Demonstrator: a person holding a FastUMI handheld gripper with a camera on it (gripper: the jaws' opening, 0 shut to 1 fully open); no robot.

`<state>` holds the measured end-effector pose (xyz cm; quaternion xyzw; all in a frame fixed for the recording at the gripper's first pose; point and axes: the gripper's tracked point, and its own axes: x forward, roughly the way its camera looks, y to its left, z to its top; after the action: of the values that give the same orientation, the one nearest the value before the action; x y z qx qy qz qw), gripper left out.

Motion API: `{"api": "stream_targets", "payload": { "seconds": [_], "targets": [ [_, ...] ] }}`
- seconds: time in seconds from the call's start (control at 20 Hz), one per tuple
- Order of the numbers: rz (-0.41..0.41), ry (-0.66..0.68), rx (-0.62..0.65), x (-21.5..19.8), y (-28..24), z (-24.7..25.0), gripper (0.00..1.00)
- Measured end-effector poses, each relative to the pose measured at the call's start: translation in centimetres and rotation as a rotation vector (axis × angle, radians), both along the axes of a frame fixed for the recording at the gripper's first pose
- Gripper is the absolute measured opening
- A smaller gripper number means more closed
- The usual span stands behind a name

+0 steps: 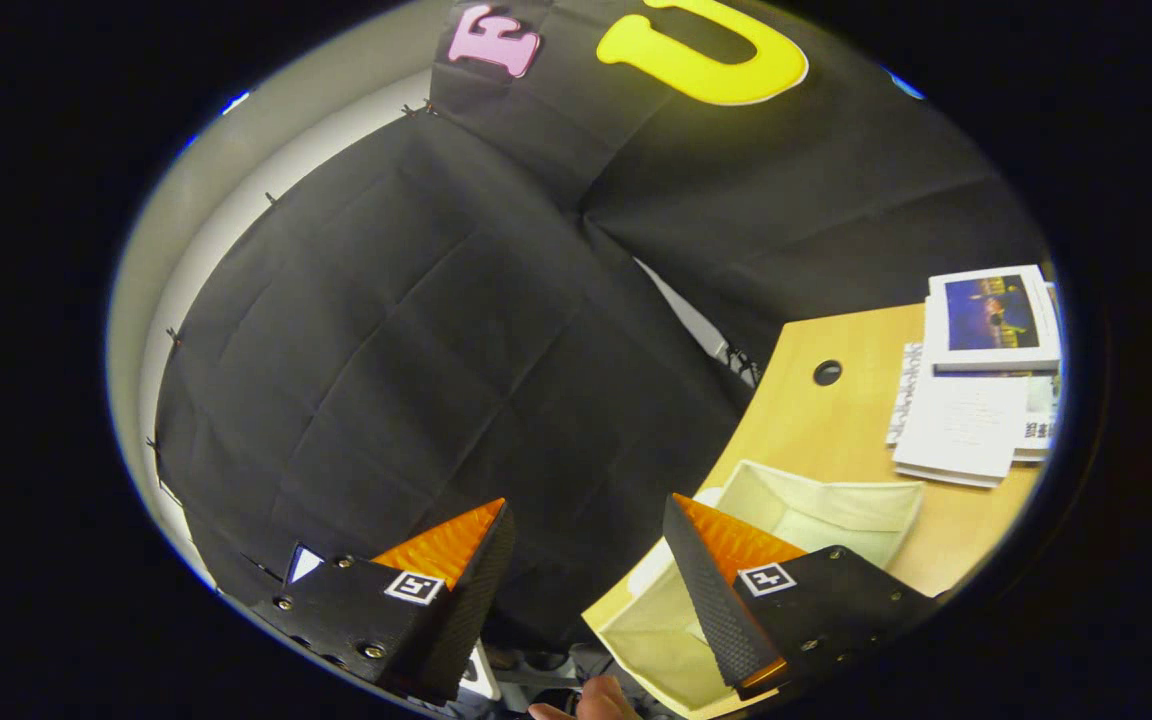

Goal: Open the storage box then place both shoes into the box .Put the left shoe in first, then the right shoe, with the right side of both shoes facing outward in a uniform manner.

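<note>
Two fingers of the gripper (pixel 586 545) stand parted, nothing between them — released. Cream fabric storage box (pixel 816 515), open-topped, sits just behind the right finger on a wooden table (pixel 836 425). Beyond it — a stack of booklets (pixel 981 375).
</note>
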<state>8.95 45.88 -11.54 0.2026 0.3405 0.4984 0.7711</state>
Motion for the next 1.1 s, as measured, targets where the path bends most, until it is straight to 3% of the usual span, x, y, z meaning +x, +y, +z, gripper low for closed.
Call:
{"api": "stream_targets", "payload": {
  "seconds": [0.45, 0.75, 1.1],
  "targets": [
    [-0.319, -0.068, -0.174, 2.0, -16.6, -3.5, 0.91],
    [-0.445, -0.120, -0.271, 1.2, -24.4, -5.5, 0.92],
    [-0.496, 0.000, -0.520, -3.0, -30.5, -16.5, 0.88]
  ]
}}
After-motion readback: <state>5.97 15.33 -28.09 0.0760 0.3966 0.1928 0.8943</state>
